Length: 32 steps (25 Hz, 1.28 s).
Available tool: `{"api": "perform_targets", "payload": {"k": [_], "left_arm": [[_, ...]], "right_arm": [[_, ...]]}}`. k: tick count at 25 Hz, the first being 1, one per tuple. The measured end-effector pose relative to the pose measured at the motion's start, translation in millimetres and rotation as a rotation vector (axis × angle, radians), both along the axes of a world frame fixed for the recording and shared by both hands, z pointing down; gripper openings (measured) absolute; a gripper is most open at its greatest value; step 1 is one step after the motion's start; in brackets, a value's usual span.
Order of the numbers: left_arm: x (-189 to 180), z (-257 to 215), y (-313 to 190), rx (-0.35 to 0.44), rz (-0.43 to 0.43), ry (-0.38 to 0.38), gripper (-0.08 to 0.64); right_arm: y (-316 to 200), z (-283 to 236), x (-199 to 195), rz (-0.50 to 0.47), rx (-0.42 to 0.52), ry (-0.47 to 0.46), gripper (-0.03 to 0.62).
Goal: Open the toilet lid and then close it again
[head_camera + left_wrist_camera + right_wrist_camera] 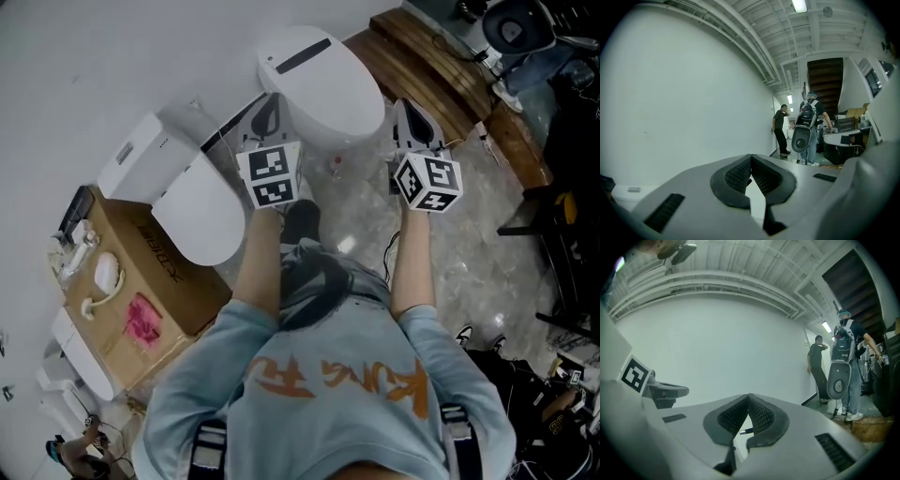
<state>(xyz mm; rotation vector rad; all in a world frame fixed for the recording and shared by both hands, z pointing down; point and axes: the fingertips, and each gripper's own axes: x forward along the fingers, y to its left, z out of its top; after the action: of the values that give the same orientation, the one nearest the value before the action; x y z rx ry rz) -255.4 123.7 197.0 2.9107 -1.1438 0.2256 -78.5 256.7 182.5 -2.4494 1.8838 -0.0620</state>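
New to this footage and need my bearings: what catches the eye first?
A white toilet with its lid down stands top centre in the head view, the left gripper and right gripper held shut and empty either side of it. A second toilet sits at left by a cardboard box.

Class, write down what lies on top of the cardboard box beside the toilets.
On the cardboard box lie a pink packet, a white oval part and a pale hose. Its inside is covered.
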Motion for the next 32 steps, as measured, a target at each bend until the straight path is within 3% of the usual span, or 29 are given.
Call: {"api": "perform_targets", "payload": {"k": [5,12,15,18,21,26,32], "left_arm": [[62.1,12.0,-46.8,-0.001,0.052,-0.012,0.026],[163.4,43.8,-130.4,-0.018,0.151,-0.118,0.026],[187.7,73.6,-174.9,-0.071,0.156,-0.144,0.026],[208.5,99.6,-200.0,-0.161,0.169,-0.119,0.026],[230.3,128.6,-205.5,-0.215,0.186,-0.133,0.026],[262.9,195.4,-188.9,-0.297,0.19,-0.231,0.026],[287.0,283.8,-163.1,-0.319,0.157,-0.352,0.028]], "right_arm": [[-48.5,21.9,44.3,-0.002,-0.022,-0.023,0.014],[-152.7,42.2,119.0,-0.009,-0.054,-0.052,0.014],[-207.9,63.1,126.0,-0.055,-0.123,-0.024,0.014],[-238.1,84.5,136.1,-0.063,-0.185,-0.016,0.014],[-246.8,114.0,152.3,-0.069,-0.242,-0.025,0.014],[-238.9,183.4,191.4,-0.1,-0.388,-0.067,0.014],[-235.2,274.0,216.8,-0.247,-0.515,-0.026,0.04]]}}
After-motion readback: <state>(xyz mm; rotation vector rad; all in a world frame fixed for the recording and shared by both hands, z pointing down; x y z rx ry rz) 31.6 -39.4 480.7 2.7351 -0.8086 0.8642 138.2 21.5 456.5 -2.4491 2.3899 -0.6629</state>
